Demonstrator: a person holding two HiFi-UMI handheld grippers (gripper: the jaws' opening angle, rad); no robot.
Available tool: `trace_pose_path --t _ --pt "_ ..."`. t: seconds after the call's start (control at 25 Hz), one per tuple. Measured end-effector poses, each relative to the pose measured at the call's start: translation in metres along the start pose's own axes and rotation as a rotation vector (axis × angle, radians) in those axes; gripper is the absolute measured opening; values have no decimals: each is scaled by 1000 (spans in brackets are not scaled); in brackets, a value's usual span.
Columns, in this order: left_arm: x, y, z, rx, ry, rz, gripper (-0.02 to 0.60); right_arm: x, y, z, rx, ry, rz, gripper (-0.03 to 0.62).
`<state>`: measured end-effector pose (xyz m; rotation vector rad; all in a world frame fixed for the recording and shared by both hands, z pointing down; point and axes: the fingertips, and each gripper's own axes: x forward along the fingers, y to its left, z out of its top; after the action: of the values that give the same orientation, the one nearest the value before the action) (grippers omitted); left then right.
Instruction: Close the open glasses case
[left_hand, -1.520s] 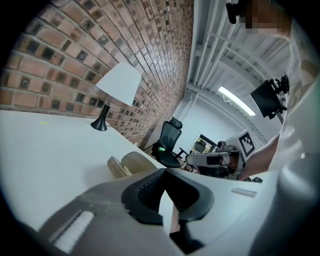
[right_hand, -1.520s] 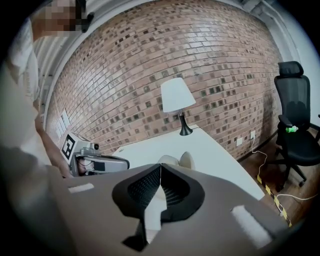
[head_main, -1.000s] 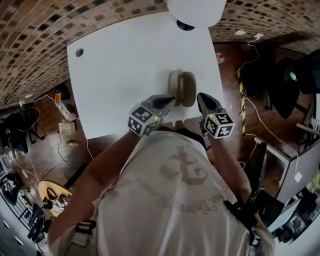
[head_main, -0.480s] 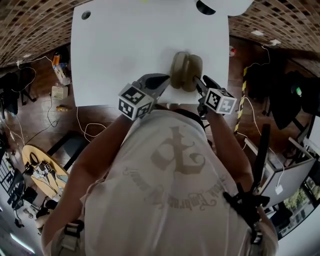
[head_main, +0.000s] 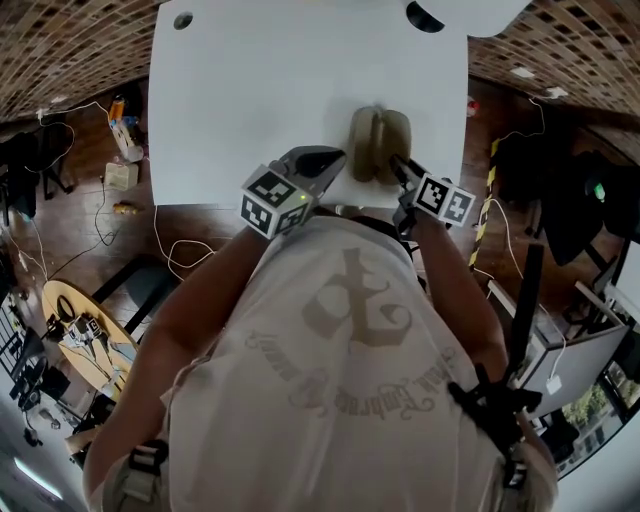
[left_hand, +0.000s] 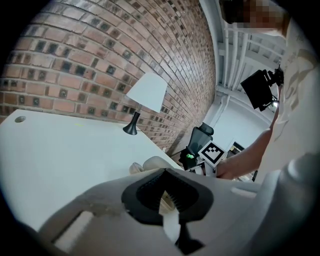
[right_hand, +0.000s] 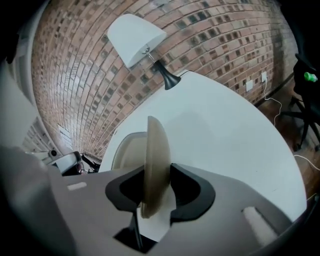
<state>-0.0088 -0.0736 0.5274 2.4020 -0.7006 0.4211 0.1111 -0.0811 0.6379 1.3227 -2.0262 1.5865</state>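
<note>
The tan glasses case lies open near the front edge of the white table. Its lid stands upright on edge, with the base to its left. My right gripper is closing on that lid, and both pads lie against it. My left gripper hovers just left of the case, its jaws a narrow gap apart with nothing between them. In the left gripper view the case shows just beyond the jaws.
A white lamp with a black foot stands at the table's far edge. A cable hole sits in the far left corner. Brick wall runs behind the table. Cables, chairs and gear cover the floor on both sides.
My right gripper came down and in from beside the case and now has the lid between its jaws. The left gripper has barely shifted.
</note>
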Motion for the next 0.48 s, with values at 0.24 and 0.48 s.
trace_pose_path --t 0.24,0.48 --pt "6 -1 4 14 8 -15 6 -11 -14 22 19 -31 -17 124" --pt "14 -8 3 28 26 -31 7 -31 -45 50 23 -84 -71 121"
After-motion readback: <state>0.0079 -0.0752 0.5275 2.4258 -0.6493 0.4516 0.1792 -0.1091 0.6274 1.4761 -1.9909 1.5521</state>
